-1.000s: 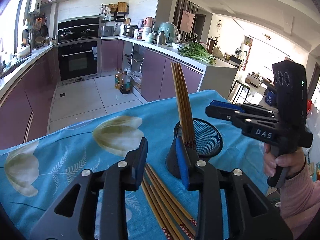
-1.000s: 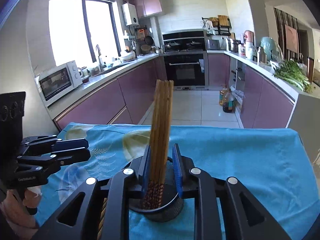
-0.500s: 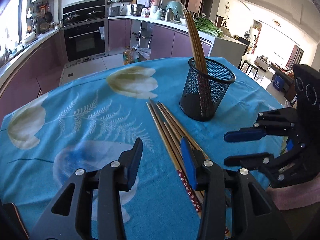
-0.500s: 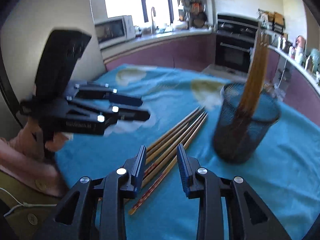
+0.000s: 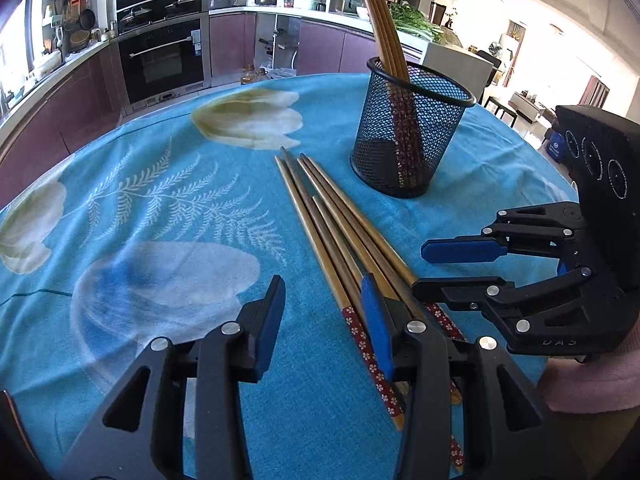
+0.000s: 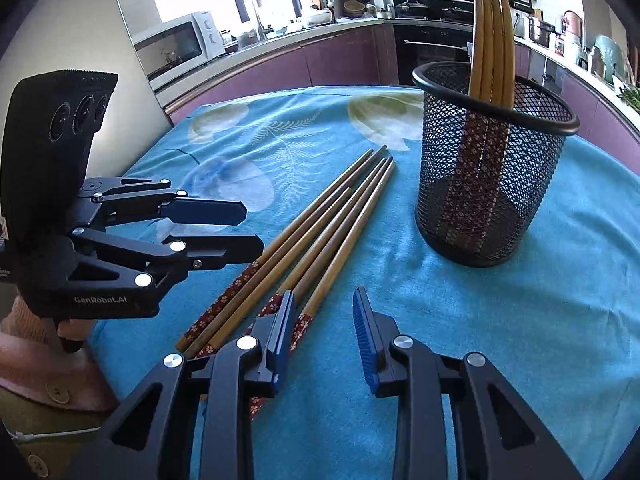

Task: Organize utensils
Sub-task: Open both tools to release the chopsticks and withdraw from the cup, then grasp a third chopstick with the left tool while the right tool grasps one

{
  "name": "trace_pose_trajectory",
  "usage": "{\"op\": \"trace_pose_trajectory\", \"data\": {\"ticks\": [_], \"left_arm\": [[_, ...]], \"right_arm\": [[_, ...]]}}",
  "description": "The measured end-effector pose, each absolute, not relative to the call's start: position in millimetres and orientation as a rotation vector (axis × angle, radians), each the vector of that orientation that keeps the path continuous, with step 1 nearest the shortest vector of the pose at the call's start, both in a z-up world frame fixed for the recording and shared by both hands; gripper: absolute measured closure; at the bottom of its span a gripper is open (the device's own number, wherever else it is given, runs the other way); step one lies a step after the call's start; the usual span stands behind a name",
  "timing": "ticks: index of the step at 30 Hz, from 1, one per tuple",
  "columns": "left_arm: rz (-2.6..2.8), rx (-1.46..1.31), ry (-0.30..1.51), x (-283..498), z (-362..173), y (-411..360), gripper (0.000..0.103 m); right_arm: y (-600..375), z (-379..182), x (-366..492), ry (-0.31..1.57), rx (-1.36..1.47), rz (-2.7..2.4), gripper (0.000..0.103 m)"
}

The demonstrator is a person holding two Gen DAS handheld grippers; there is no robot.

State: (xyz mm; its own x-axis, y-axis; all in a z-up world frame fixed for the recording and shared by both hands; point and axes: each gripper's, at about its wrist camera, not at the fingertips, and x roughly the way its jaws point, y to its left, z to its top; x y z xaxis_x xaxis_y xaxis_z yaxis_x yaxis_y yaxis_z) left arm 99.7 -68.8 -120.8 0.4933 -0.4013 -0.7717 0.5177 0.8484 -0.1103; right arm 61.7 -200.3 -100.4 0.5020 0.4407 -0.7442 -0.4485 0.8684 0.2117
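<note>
My left gripper (image 5: 326, 312) has its jaws spread with nothing pinched; only blue cloth shows in the gap, and the right-hand pad sits over the patterned ends of the loose chopsticks (image 5: 340, 248), though I cannot tell whether it touches them. My right gripper (image 6: 324, 330) is spread as well and empty, its left pad just above the red flowered handles of the same bundle (image 6: 320, 240).

In the left wrist view the loose chopsticks lie flat on the tabletop (image 5: 160, 208), running from about 5 o'clock near my jaws up toward 12 o'clock, tips fanned slightly. The right gripper (image 5: 456, 266) comes in from 3 o'clock, its lower finger over the bundle's handle end, a pink sleeve (image 5: 592, 384) behind it.

In the right wrist view the bundle runs from 7 o'clock up toward 12 o'clock, and the left gripper (image 6: 240, 228) reaches in from 9 o'clock, its lower finger ending just at the handle of the outermost stick.

Past the tips stands the black mesh holder (image 5: 412, 148), upright on the cloth, just beside the bundle at about 1 o'clock in both views (image 6: 492, 184). Several chopsticks (image 6: 490, 36) already stand in it, leaning against the far rim with the patterned ends down.

The tabletop wears a turquoise cloth printed with pale tulips (image 5: 248, 120). Beyond it are purple kitchen cabinets, a built-in oven (image 5: 164, 56) and a microwave (image 6: 180, 46).
</note>
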Motion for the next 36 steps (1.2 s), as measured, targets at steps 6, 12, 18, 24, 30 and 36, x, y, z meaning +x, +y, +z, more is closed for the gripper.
{"op": "trace_pose_trajectory", "data": {"ticks": [6, 12, 18, 24, 30, 36], "left_arm": [[-0.531, 0.152, 0.926, 106.1, -128.3, -70.2, 0.065], [-0.516, 0.162, 0.935, 108.6, -129.7, -71.3, 0.064], [-0.506, 0.158, 0.954, 110.0, -129.3, -69.8, 0.068], [-0.5, 0.17, 0.952, 117.5, -129.5, -74.8, 0.068], [-0.492, 0.162, 0.959, 132.5, -129.8, -77.9, 0.072], [-0.479, 0.167, 0.956, 140.5, -130.6, -82.0, 0.078]], "right_arm": [[-201.1, -101.2, 64.6, 0.896, -0.015, 0.526, 0.075], [-203.3, -101.0, 65.7, 0.898, -0.026, 0.505, 0.075], [-208.1, -100.8, 67.1, 0.905, -0.022, 0.489, 0.075], [-204.4, -100.4, 74.7, 0.899, -0.039, 0.468, 0.075], [-198.2, -101.3, 86.8, 0.891, -0.058, 0.443, 0.079], [-195.7, -102.5, 96.5, 0.885, -0.042, 0.428, 0.085]]}}
